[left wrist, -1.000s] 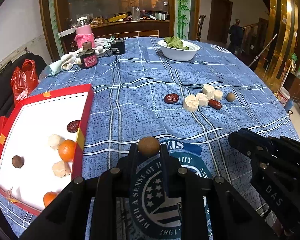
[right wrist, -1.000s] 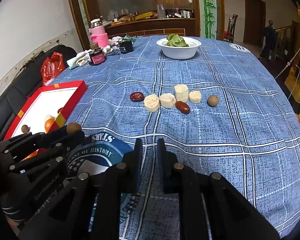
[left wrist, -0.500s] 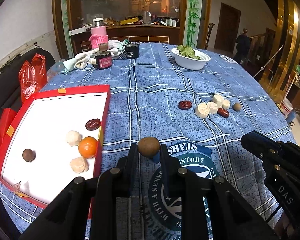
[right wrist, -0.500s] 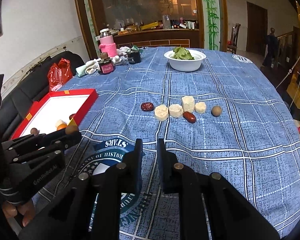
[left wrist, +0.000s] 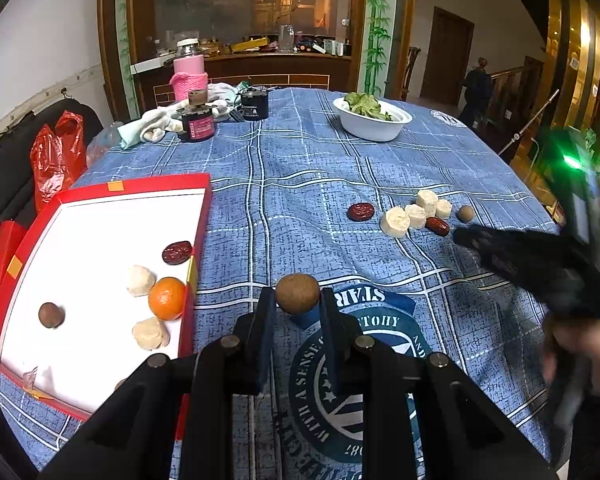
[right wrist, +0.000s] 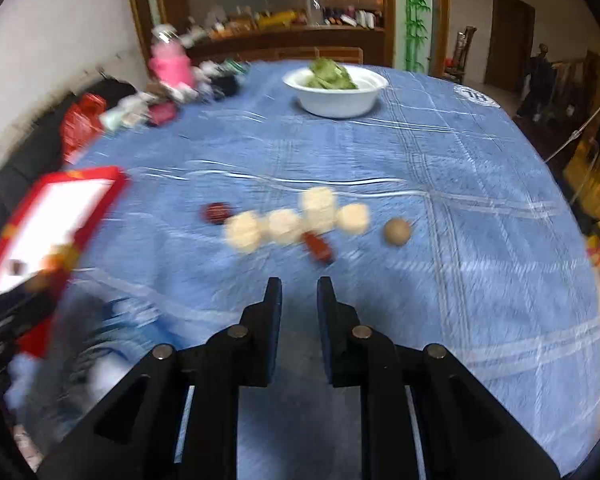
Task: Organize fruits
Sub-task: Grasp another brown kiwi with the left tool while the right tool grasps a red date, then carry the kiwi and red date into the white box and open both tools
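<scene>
My left gripper (left wrist: 297, 304) is shut on a round brown fruit (left wrist: 297, 293) and holds it above the blue cloth, just right of the red tray (left wrist: 100, 194). The tray holds an orange (left wrist: 166, 298), a red date (left wrist: 176, 252), two pale fruits and a small brown ball (left wrist: 51, 314). On the cloth lie several pale fruit pieces (right wrist: 284, 224), two red dates (right wrist: 318, 246) and a brown ball (right wrist: 397, 231). My right gripper (right wrist: 298, 292) is open and empty, a short way in front of these; it shows blurred in the left wrist view (left wrist: 532, 264).
A white bowl of greens (left wrist: 370, 120) stands at the far side of the table. A pink bottle (left wrist: 190, 76), dark jars (left wrist: 198, 124) and cloths sit at the far left. A red plastic bag (left wrist: 58, 156) lies off the table's left edge.
My left gripper has shifted left toward the tray with the brown fruit. My right gripper has moved fast forward toward the loose fruits; its view is blurred.
</scene>
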A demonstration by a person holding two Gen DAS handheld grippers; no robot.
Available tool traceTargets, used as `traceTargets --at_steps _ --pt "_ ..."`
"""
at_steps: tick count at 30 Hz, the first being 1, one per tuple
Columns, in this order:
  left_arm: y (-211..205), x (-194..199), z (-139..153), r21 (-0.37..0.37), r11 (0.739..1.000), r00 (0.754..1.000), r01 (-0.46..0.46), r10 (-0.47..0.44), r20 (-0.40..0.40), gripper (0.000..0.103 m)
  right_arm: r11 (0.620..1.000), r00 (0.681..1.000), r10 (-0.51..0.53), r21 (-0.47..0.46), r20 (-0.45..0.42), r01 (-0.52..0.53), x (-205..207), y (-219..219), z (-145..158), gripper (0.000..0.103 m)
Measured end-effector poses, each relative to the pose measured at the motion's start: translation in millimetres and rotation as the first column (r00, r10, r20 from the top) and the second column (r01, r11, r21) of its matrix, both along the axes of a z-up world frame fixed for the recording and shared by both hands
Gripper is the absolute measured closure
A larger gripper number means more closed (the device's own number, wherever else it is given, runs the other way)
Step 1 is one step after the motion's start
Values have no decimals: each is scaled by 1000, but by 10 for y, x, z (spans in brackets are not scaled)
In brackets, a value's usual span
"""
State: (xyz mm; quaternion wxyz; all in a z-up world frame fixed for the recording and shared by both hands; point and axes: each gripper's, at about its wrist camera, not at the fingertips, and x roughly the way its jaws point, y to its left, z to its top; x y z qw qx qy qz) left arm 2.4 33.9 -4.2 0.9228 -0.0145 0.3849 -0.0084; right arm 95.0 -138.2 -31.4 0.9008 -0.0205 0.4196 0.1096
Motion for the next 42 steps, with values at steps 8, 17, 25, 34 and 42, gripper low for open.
traceTargets --at_steps 8,17,25,34,42 --pt "-18 63 -50 1 1000 1000 17 -17 -11 82 997 998 27 -69 -50 -31 408 126 -217 86" --pt "-96 65 -69 -2 999 999 36 -36 -13 82 1000 996 8 12 84 -9 -289 -111 111 86" --pt "-129 38 -47 18 999 1000 27 -27 -11 82 996 992 43 71 121 -52 -600 -7 249 86" --pt "-92 -4 -17 24 1000 1000 8 -7 -5 82 991 990 83 96 113 -94 -762 162 205 86" --pt "-43 -53 33 24 1000 1000 -8 8 6 82 988 987 103 100 121 -116 -848 276 244 86"
